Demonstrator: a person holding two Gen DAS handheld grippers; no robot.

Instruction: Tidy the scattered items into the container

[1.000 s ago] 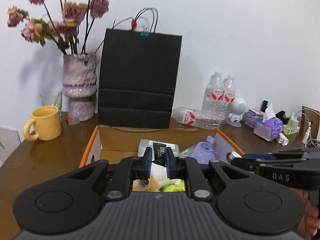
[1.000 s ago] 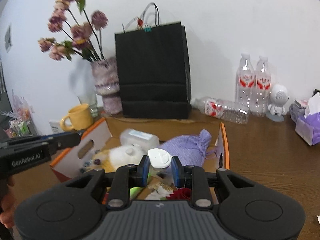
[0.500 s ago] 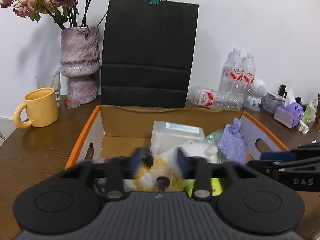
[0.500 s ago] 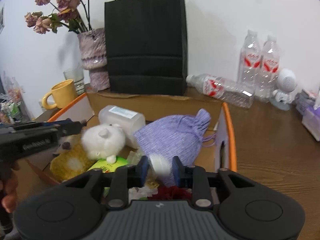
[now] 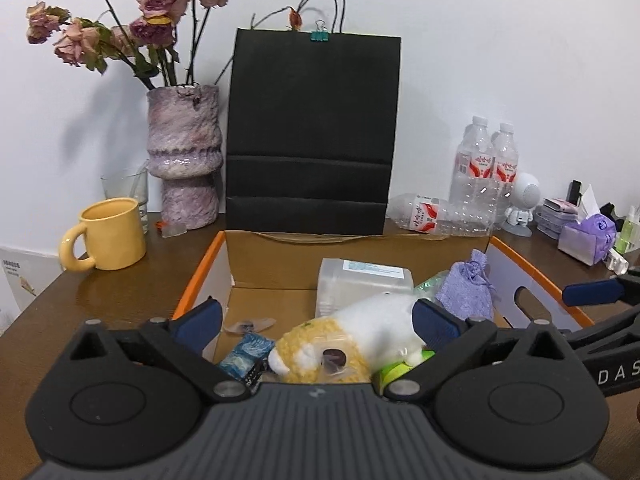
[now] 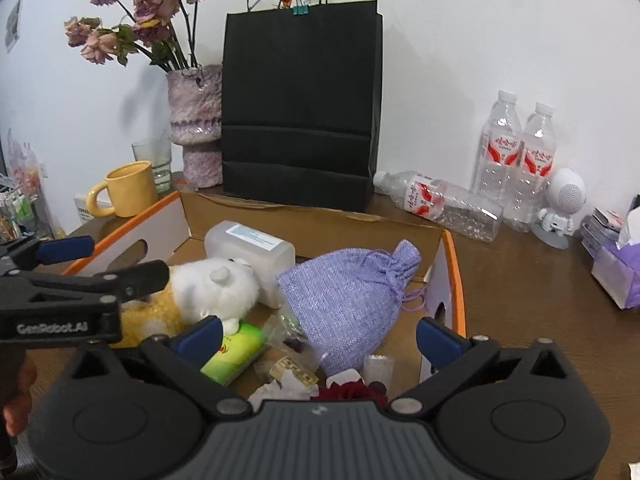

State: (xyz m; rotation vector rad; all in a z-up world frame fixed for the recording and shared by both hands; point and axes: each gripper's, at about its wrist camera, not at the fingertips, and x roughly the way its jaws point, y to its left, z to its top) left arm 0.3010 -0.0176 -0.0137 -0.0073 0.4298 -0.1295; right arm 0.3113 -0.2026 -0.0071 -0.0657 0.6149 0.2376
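Blue-padded left claw (image 5: 316, 322) and right claw (image 6: 318, 334) have opened wide since a second ago, both empty. They hang above the cardboard box (image 6: 450, 276), inside its orange rim.

Left tongs (image 5: 316, 322): black linkage arms, blue finger pads, silver pivot screws, ribbed grey housing, two round black discs.
Right tongs (image 6: 320, 334): same black-and-blue build, silver screws.
Markings: white "GenRobot.AI" and "DAS" lettering on the bodies.
Skin: fingers (image 6: 16, 400) at the lower left edge.

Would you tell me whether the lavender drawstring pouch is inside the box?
Inside: the lavender drawstring pouch lies within the cardboard box walls, beside the plush toy.
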